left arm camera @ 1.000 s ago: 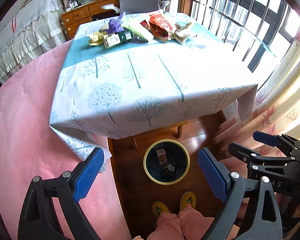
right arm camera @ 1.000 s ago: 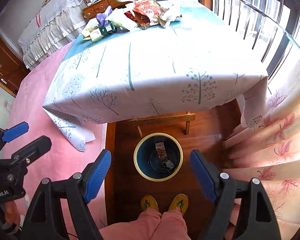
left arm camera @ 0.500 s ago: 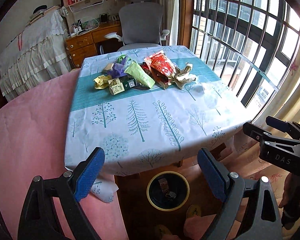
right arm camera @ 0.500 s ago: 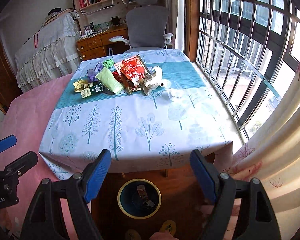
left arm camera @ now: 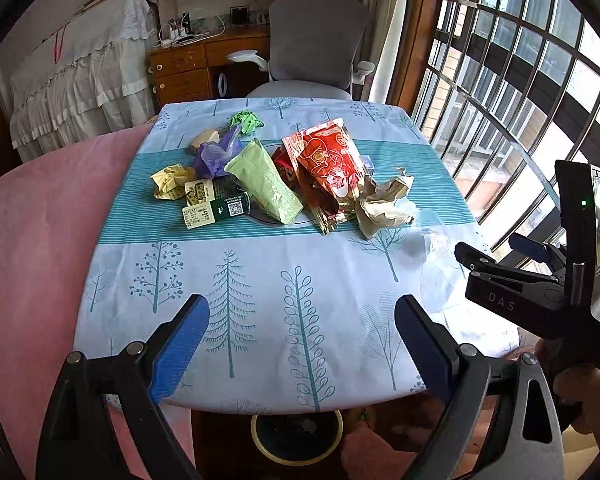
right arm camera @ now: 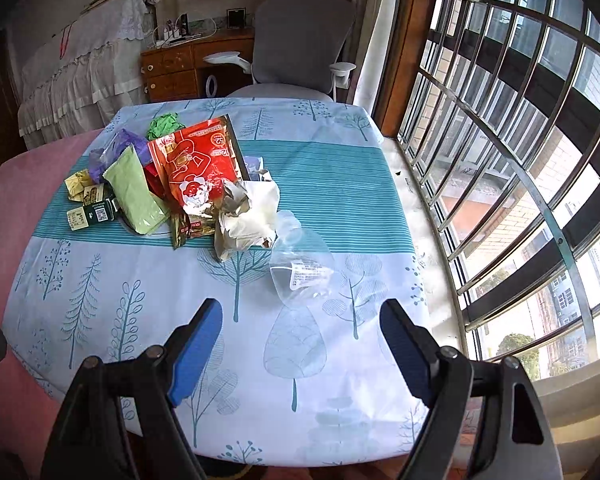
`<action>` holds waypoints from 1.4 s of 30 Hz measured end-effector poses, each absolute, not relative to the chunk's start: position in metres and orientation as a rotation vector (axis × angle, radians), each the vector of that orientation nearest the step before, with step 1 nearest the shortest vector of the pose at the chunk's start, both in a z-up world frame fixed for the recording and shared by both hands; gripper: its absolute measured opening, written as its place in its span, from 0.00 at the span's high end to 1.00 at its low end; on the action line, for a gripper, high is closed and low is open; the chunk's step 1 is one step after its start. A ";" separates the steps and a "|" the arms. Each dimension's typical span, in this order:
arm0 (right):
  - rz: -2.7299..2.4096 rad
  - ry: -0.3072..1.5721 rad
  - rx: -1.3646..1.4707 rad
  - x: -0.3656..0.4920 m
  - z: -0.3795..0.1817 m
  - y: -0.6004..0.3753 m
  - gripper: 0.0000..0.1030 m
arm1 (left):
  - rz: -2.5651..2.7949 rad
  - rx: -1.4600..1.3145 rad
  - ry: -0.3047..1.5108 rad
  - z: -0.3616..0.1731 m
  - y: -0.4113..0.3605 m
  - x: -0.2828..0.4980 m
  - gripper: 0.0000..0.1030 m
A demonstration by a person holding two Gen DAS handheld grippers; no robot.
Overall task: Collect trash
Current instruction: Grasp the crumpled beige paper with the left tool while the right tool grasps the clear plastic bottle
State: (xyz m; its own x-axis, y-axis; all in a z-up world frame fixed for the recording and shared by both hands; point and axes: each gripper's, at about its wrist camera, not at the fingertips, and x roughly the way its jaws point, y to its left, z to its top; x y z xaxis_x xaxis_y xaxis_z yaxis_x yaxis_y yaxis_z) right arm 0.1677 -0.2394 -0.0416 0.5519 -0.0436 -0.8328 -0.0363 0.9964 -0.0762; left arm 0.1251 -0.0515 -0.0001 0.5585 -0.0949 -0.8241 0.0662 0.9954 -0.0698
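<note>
I hold my left gripper [left arm camera: 302,342] and right gripper [right arm camera: 302,344] spread wide and empty above the near edge of the tree-print tablecloth [left arm camera: 260,280]. The trash pile [left arm camera: 268,176] lies across its teal stripe, a clear plastic wrapper [right arm camera: 302,266] just nearer. The bin [left arm camera: 296,436] sits under that edge.

Trash pile [left arm camera: 284,176] on clothed table [left arm camera: 260,300]

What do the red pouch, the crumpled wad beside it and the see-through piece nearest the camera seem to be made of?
Red pouch: glossy foil-lined plastic, with a shiny gold inside. Crumpled wad: probably matte paper that holds sharp creases. See-through piece: clear thin plastic, and the tablecloth shows through it.
</note>
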 end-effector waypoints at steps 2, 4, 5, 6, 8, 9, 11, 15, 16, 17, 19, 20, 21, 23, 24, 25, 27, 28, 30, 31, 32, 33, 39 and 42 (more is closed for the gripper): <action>0.025 1.018 -0.123 0.194 -0.060 -0.239 0.21 | -0.066 -0.051 0.995 -0.009 -0.064 0.150 0.10; 0.062 1.055 -0.142 0.214 -0.080 -0.236 0.21 | -0.039 -0.080 1.013 -0.015 -0.071 0.170 0.10; 0.078 1.073 -0.155 0.223 -0.090 -0.235 0.21 | -0.027 -0.096 1.025 -0.019 -0.074 0.179 0.10; 0.089 1.087 -0.173 0.229 -0.098 -0.233 0.21 | -0.018 -0.110 1.038 -0.022 -0.077 0.187 0.10; 0.112 1.097 -0.212 0.240 -0.111 -0.230 0.21 | -0.003 -0.127 1.060 -0.028 -0.082 0.200 0.10; 0.121 1.094 -0.232 0.243 -0.115 -0.230 0.21 | 0.001 -0.133 1.068 -0.031 -0.084 0.206 0.10; 0.140 1.102 -0.256 0.249 -0.121 -0.232 0.23 | 0.007 -0.138 1.082 -0.037 -0.089 0.216 0.10; 0.185 1.155 -0.178 0.260 -0.127 -0.257 0.50 | -0.004 -0.148 1.110 -0.046 -0.100 0.233 0.10; 0.193 1.169 -0.136 0.265 -0.127 -0.266 0.50 | -0.008 -0.154 1.118 -0.048 -0.103 0.237 0.10; 0.198 1.178 -0.100 0.268 -0.126 -0.276 0.51 | -0.014 -0.163 1.128 -0.050 -0.106 0.242 0.10; 0.216 1.201 -0.033 0.274 -0.124 -0.295 0.53 | -0.027 -0.188 1.148 -0.055 -0.112 0.251 0.10; 0.224 1.211 0.005 0.278 -0.123 -0.303 0.54 | -0.031 -0.204 1.159 -0.057 -0.115 0.256 0.10; 0.228 1.221 0.046 0.281 -0.122 -0.310 0.54 | -0.035 -0.222 1.167 -0.059 -0.117 0.262 0.10; 0.225 1.239 0.139 0.290 -0.122 -0.327 0.55 | -0.039 -0.266 1.181 -0.062 -0.121 0.275 0.10; 0.220 1.244 0.180 0.294 -0.123 -0.334 0.55 | -0.037 -0.291 1.186 -0.063 -0.121 0.282 0.10; 0.214 1.247 0.210 0.297 -0.123 -0.340 0.55 | -0.030 -0.317 1.189 -0.065 -0.122 0.289 0.10; 0.206 1.245 0.248 0.302 -0.123 -0.349 0.56 | -0.006 -0.360 1.196 -0.069 -0.122 0.304 0.10; 0.204 1.244 0.259 0.304 -0.123 -0.352 0.56 | 0.011 -0.368 1.201 -0.072 -0.122 0.312 0.10; 0.206 1.243 0.283 0.308 -0.123 -0.356 0.56 | 0.047 -0.365 1.230 -0.082 -0.125 0.326 0.10; 0.210 1.240 0.291 0.309 -0.122 -0.356 0.56 | 0.056 -0.361 1.251 -0.089 -0.128 0.333 0.10; 0.214 1.235 0.293 0.311 -0.121 -0.356 0.56 | 0.060 -0.359 1.273 -0.095 -0.129 0.338 0.10; 0.217 1.230 0.292 0.311 -0.120 -0.356 0.56 | 0.063 -0.357 1.295 -0.102 -0.133 0.343 0.10; 0.249 1.227 0.279 0.314 -0.118 -0.355 0.56 | 0.047 -0.382 1.324 -0.126 -0.156 0.352 0.09; 0.258 1.235 0.270 0.313 -0.120 -0.354 0.56 | 0.013 -0.362 1.334 -0.128 -0.171 0.356 0.09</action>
State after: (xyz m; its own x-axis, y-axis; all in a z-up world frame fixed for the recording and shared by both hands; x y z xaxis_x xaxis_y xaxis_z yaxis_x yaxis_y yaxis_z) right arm 0.3128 -0.3537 -0.1200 0.3087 0.3369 -0.8895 -0.0470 0.9394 0.3395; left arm 0.3563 -0.1710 -0.1282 0.2434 -0.1962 -0.9499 -0.2143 0.9442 -0.2500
